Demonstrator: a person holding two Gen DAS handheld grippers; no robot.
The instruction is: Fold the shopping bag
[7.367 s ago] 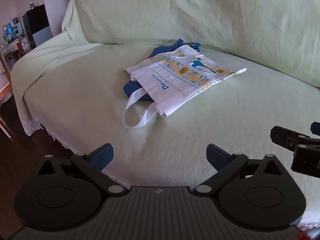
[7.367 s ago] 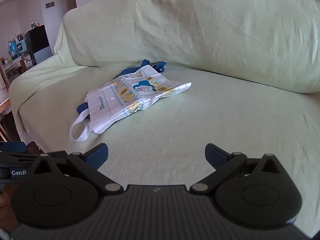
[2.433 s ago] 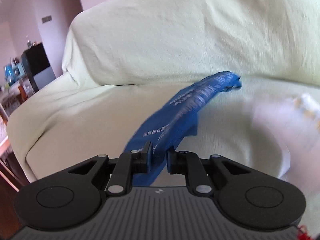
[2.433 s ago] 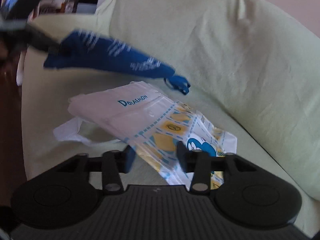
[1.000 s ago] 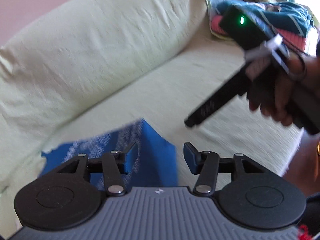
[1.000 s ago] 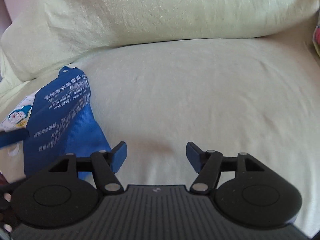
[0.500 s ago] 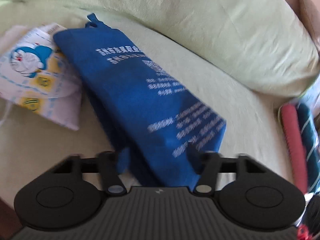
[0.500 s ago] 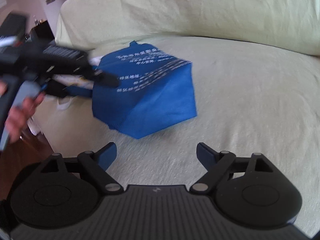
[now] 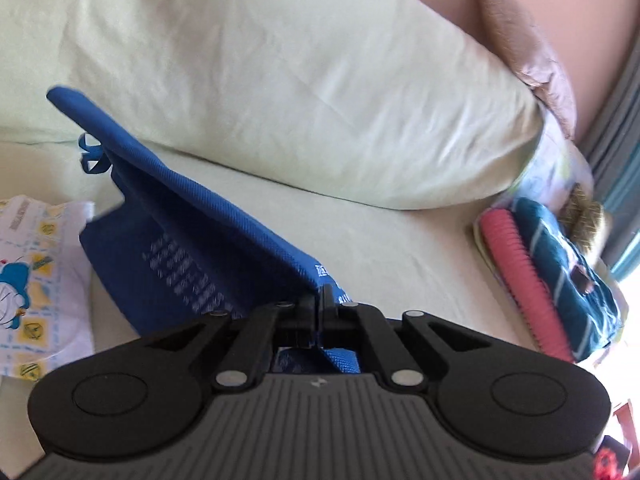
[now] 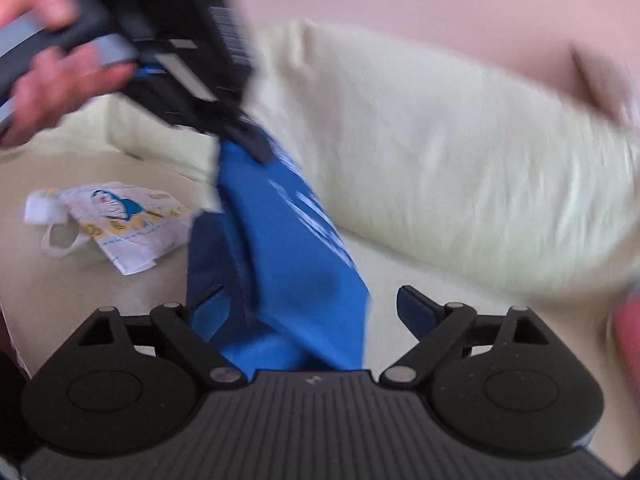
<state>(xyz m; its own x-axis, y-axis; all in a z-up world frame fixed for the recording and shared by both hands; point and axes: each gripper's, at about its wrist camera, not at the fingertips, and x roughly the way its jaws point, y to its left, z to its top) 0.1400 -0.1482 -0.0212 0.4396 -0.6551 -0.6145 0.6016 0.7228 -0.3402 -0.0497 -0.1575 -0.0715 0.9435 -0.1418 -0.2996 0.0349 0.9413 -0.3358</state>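
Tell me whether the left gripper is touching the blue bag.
Touching. The left wrist view shows the left gripper with jaws closed on an edge of the blue shopping bag, fabric pinched between them.

Right wrist view smeared by motion: white print on the blue shopping bag (image 10: pixel 288 248) illegible, its lower end hidden behind the gripper body. Cartoon-print bag (image 9: pixel 36 292) cut off by the left edge of the left wrist view. Folded pink and teal textiles (image 9: pixel 548 280) partly cropped at right
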